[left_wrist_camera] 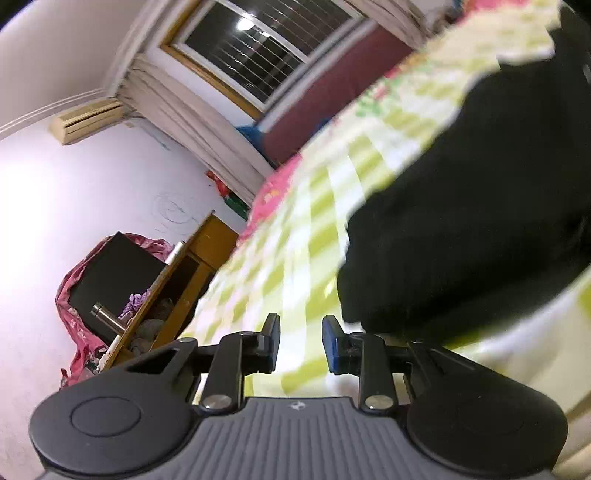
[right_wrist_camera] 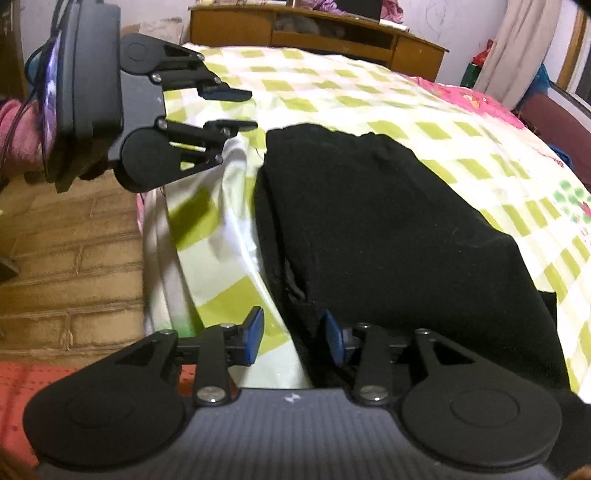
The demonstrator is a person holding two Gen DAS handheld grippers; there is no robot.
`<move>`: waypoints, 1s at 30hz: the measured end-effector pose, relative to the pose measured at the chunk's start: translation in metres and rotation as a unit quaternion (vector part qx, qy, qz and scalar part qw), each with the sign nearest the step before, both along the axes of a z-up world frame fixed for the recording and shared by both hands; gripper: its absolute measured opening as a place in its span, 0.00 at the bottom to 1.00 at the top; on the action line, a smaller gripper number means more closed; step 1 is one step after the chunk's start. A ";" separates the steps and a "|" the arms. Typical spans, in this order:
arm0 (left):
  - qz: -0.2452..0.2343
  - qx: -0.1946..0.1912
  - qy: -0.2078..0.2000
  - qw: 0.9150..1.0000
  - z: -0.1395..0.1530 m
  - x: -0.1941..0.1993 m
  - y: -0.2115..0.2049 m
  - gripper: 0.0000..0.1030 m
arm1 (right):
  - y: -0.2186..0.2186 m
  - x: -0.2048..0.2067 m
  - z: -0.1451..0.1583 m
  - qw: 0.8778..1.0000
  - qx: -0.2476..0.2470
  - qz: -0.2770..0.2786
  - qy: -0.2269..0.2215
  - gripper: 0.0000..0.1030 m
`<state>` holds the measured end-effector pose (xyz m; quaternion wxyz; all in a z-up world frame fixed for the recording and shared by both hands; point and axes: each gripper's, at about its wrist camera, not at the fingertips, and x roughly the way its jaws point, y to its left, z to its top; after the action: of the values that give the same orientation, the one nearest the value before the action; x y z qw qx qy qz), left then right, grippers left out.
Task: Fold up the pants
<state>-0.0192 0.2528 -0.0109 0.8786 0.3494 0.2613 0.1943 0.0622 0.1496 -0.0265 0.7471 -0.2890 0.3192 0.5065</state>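
Black pants [right_wrist_camera: 388, 229] lie folded in a long bundle on the green-and-white checked bed cover [right_wrist_camera: 332, 88]. In the left wrist view the pants [left_wrist_camera: 480, 206] fill the right side. My left gripper [left_wrist_camera: 301, 341] is open and empty, just left of the pants' near end, above the cover. It also shows in the right wrist view [right_wrist_camera: 240, 109], open, above the bed's left edge beyond the pants' far end. My right gripper [right_wrist_camera: 293, 334] is open and empty at the pants' near edge, its right finger over the black cloth.
A wooden headboard shelf [right_wrist_camera: 314, 31] stands at the far end of the bed. A brick-patterned floor [right_wrist_camera: 66, 258] lies left of the bed. A window with curtains [left_wrist_camera: 255, 51], an air conditioner [left_wrist_camera: 86, 120] and a pink bag with a black box [left_wrist_camera: 110, 277] are in the room.
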 end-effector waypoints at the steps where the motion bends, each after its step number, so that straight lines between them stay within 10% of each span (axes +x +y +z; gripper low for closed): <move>1: -0.006 -0.015 -0.008 1.000 0.003 0.002 -0.004 0.42 | -0.004 0.001 0.003 1.000 0.007 -0.006 0.005 0.37; 9: -0.126 -0.156 0.077 0.977 -0.011 0.024 -0.073 0.42 | -0.095 0.050 0.028 0.982 0.044 -0.182 0.028 0.38; 18: -0.167 -0.128 0.063 0.976 0.014 0.034 -0.124 0.43 | -0.252 0.148 0.024 0.875 0.123 -0.461 0.083 0.38; 23: -0.233 -0.146 0.086 0.958 0.008 0.051 -0.164 0.49 | -0.311 0.175 0.020 0.817 0.201 -0.531 0.102 0.38; 30: -0.282 -0.145 0.093 0.944 -0.003 0.072 -0.220 0.49 | -0.347 0.206 0.005 0.784 0.239 -0.562 0.106 0.38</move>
<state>0.0530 0.0332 -0.0134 0.9105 0.2938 0.2577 -0.1350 0.2684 -0.1970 -0.0213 0.9061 0.1853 0.3710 0.0842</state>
